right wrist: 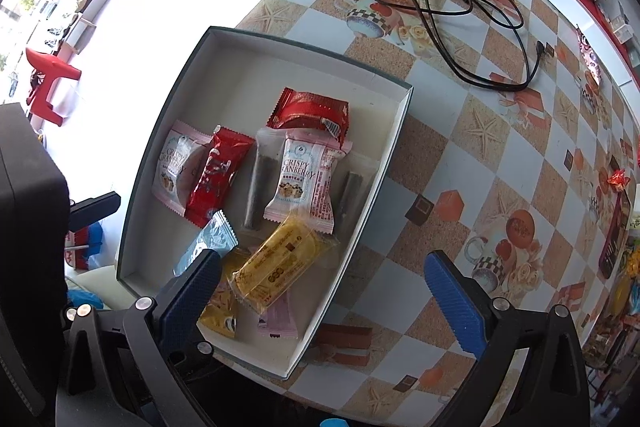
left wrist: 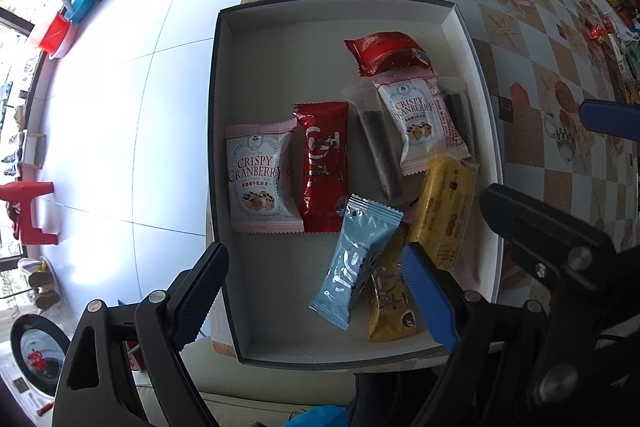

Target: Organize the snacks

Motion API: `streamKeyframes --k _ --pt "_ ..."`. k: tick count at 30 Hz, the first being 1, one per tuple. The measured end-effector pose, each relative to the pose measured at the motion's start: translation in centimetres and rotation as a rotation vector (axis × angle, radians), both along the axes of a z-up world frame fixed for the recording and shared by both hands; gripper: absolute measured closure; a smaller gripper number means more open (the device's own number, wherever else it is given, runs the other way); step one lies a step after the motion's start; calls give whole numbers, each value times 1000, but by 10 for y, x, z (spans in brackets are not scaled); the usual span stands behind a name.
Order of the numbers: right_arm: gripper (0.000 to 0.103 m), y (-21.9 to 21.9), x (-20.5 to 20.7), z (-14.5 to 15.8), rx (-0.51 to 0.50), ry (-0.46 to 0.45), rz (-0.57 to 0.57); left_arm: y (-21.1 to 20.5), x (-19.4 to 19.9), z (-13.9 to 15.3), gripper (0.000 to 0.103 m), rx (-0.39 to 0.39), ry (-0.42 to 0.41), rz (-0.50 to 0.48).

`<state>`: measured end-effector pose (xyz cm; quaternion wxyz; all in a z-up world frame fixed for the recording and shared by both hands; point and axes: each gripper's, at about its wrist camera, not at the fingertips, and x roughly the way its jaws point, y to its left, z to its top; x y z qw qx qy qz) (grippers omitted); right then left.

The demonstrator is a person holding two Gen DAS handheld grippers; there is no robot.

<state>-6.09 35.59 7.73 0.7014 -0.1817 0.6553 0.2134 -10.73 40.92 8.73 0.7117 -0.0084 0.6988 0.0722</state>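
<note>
2 grippers, left gripper (left wrist: 316, 291) and right gripper (right wrist: 320, 279), hang spread and empty above box (left wrist: 224, 75). We count 9 or so snacks (left wrist: 260, 179) heaped inside. Risk: yellow packet (right wrist: 280, 263) overlaps others; we judge careless pinch drags neighbours out over low wall.

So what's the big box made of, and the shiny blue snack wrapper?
The box looks like stiff cardboard: thin straight walls, matte white inside, dark outside. The blue wrapper seems to be glossy plastic film, perhaps foil-lined: it glints in the light, crinkles, and has zigzag-cut sealed ends.
</note>
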Motion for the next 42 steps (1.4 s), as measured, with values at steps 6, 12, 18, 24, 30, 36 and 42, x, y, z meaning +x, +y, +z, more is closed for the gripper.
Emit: streamKeyframes --k 6,12,18,24,30,36,42 --pt "1 -2 -2 0 -1 7 -5 -1 3 -1 13 1 3 -2" --pt "1 -3 -2 -1 1 12 -13 -1 4 4 13 11 1 -2" --pt "1 -1 -3 -1 0 12 -5 3 2 4 13 13 3 10" --pt "1 -1 -3 -1 0 13 -6 5 2 2 13 13 6 12" --pt "1 -1 -3 -1 -1 13 -9 7 2 0 13 15 7 17" --pt "1 -2 -3 -1 0 13 -8 11 0 -1 13 16 0 33" --pt "1 -2 -4 -2 4 15 -14 14 -1 8 13 22 -53 39"
